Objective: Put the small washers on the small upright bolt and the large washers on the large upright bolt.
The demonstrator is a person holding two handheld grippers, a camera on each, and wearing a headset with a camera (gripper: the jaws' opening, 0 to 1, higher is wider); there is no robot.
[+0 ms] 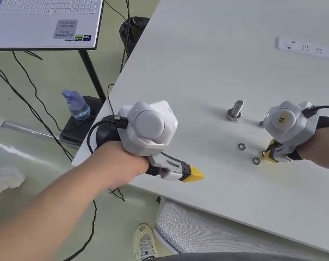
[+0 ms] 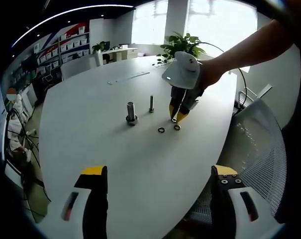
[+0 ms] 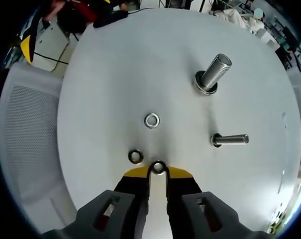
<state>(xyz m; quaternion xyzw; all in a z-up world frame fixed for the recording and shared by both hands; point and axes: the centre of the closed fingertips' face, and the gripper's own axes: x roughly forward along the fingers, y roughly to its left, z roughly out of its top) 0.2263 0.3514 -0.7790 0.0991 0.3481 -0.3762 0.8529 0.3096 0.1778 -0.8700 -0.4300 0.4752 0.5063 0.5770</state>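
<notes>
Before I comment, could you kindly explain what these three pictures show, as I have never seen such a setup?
A person holds a two-jaw gripper in each hand. One picture comes from a headset camera looking down; the two round ones come from cameras riding on the grippers. On the white table stand a large bolt and a small bolt, with two loose washers nearby. The left gripper is open and holds nothing; the right gripper pinches a third washer at its tips.
</notes>
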